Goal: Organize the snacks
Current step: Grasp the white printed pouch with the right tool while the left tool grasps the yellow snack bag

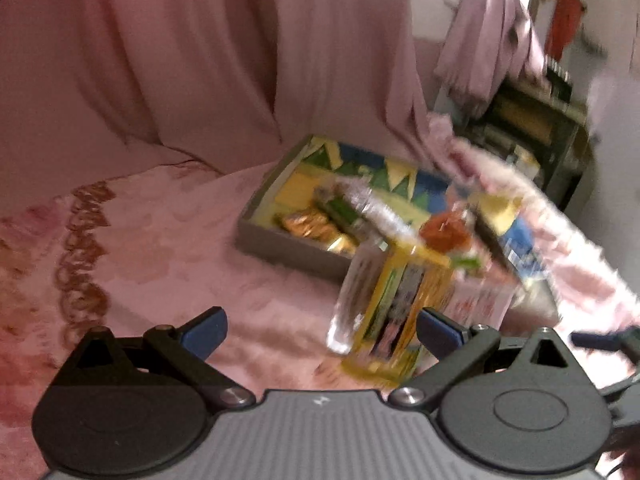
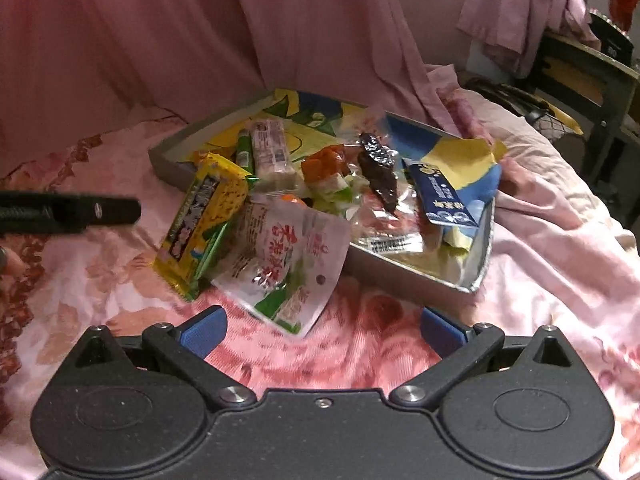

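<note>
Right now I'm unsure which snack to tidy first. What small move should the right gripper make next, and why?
Probably ease the open right gripper forward onto the white packet with red print. It hangs over the near rim of the grey tray onto the pink floral cloth, directly ahead of the fingers.

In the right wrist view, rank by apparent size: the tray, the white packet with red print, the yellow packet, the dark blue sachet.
1. Tray, clearly largest.
2. White packet and yellow packet: similar in size and both nearer the camera than the tray's contents, so I won't rank them.
3. Blue sachet, smallest.
</note>
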A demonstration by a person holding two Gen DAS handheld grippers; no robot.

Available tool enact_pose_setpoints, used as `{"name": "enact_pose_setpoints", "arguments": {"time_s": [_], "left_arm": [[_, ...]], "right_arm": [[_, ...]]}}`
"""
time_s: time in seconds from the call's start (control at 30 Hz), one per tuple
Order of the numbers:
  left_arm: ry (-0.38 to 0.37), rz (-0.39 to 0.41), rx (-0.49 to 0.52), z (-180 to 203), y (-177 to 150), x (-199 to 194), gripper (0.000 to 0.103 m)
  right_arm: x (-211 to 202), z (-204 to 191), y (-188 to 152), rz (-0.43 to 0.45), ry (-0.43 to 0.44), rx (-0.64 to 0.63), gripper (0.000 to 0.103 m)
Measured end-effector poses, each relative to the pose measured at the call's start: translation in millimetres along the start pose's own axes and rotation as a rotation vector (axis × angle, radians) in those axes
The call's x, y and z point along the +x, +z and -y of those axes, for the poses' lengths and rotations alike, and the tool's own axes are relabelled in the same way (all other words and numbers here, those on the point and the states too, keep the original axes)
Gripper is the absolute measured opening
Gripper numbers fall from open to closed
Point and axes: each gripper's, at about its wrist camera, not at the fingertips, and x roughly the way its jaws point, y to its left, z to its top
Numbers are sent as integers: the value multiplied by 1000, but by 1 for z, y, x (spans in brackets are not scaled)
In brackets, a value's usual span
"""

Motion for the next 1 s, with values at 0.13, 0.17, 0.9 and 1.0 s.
{"name": "enact_pose_setpoints", "arguments": {"time_s": [0.13, 0.17, 0.9, 1.0], "left_arm": [[-72, 12, -37, -2, 5, 13, 103], [-81, 12, -38, -2, 5, 16, 103], [-137, -72, 64, 26, 3, 51, 92], [-130, -79, 102, 31, 2, 51, 83]], "right_arm": [[19, 2, 5, 9, 27, -2, 100], [23, 3, 6, 12, 44, 2, 99], [65, 19, 8, -3, 144, 172, 65], [66, 23, 8, 0, 158, 204, 59]]}}
